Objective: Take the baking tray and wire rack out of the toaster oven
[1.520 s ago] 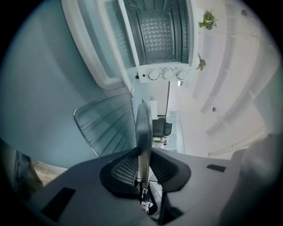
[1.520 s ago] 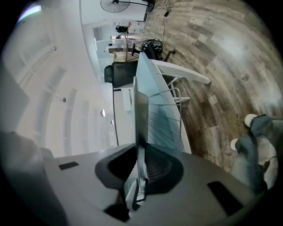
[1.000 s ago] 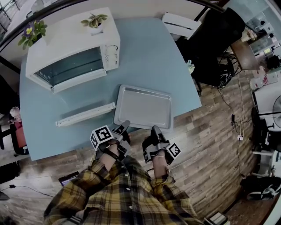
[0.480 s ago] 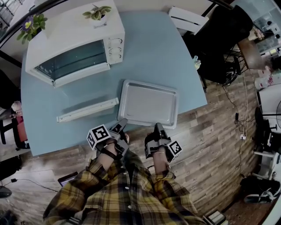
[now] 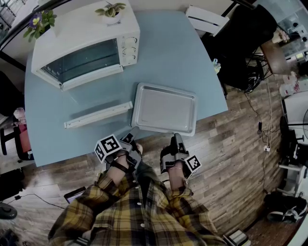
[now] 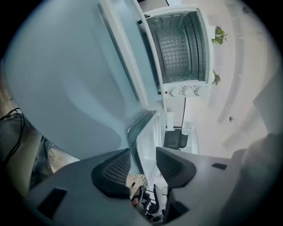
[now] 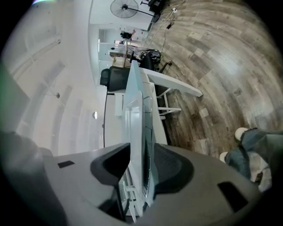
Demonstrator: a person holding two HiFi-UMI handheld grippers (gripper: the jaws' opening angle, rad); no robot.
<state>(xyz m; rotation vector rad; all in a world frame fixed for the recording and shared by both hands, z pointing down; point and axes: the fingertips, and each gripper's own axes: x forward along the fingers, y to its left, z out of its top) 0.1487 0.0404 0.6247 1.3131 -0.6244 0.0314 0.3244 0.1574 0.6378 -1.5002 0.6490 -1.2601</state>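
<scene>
The left gripper (image 6: pixel 142 164) had just been opening. Its jaws stood spread, with the near left corner of the baking tray (image 5: pixel 163 108) between the pads and neither pad pressing on it. The right gripper (image 7: pixel 142 163) had just let go too. Its jaws were parted around the tray's near rim, further to the right.

The tray lay flat and empty on the blue table (image 5: pixel 192 62), right at the edge nearest the person in the yellow plaid shirt (image 5: pixel 139 216). Just left of it ran the white bar (image 5: pixel 98 114) of the lowered oven door. Beyond that, at the far left corner of the table, stood the white toaster oven (image 5: pixel 82 29), open, with a small potted plant (image 5: pixel 110 8) on top. I couldn't tell whether the wire rack was inside.
</scene>
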